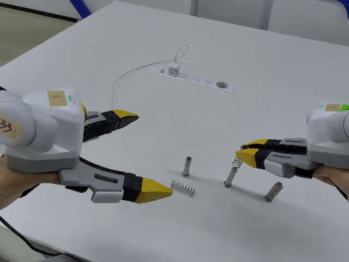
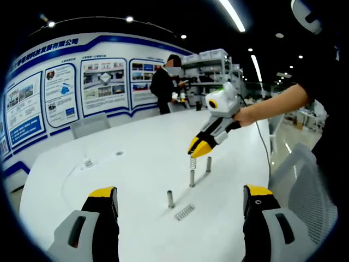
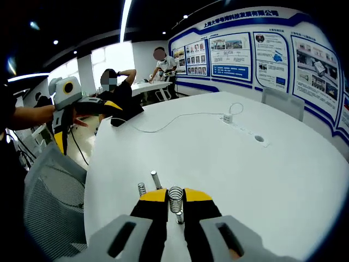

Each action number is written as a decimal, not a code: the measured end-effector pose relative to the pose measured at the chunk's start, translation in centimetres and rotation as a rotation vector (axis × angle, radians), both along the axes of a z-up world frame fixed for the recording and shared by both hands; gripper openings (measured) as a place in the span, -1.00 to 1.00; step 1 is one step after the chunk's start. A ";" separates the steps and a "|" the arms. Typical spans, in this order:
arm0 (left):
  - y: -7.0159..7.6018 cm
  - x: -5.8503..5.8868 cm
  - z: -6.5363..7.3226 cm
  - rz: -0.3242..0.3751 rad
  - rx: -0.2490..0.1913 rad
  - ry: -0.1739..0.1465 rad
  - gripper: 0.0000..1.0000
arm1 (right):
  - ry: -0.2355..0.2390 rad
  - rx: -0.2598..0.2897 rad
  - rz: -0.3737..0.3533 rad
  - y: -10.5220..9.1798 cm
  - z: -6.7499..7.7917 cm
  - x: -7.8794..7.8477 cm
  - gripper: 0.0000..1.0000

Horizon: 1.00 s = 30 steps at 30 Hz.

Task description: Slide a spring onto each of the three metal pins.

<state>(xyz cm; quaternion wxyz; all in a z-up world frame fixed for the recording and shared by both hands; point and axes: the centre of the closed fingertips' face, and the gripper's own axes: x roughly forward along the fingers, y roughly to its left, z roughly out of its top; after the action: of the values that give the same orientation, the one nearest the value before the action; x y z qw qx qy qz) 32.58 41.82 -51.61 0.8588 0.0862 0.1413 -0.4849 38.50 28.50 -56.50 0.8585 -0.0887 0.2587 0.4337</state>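
Three small metal pins stand on the white table (image 1: 256, 65). The left pin (image 1: 187, 165) is bare. My right gripper (image 1: 246, 153) is shut on a spring (image 1: 237, 162) held right over the top of the middle pin (image 1: 230, 176). In the right gripper view the spring (image 3: 175, 198) sits between the yellow tips above that pin (image 3: 179, 217). The right pin (image 1: 274, 191) wears a spring and leans. A loose spring (image 1: 182, 188) lies flat by the lower jaw of my left gripper (image 1: 144, 153), which is wide open and holds nothing.
A white power strip (image 1: 196, 79) with a plug and thin cable (image 1: 131, 71) lies further back on the table. Two people (image 3: 117, 90) are at another table in the background, and a mesh chair (image 3: 52, 202) stands beside the table.
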 end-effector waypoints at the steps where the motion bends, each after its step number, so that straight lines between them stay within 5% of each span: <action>1: 0.0 0.0 0.0 0.002 0.001 0.001 0.96 | 0.001 -0.003 0.001 0.0 -0.1 0.0 -0.79; 30: 0.4 0.1 -0.7 0.059 0.021 0.039 1.00 | 0.019 -0.063 0.005 -0.2 -4.3 0.1 -0.78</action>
<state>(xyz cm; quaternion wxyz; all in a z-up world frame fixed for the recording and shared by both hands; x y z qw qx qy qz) 32.64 42.24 -52.32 0.8689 0.0816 0.1657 -0.4592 38.62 28.32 -60.84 0.8519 -0.1122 0.2798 0.4282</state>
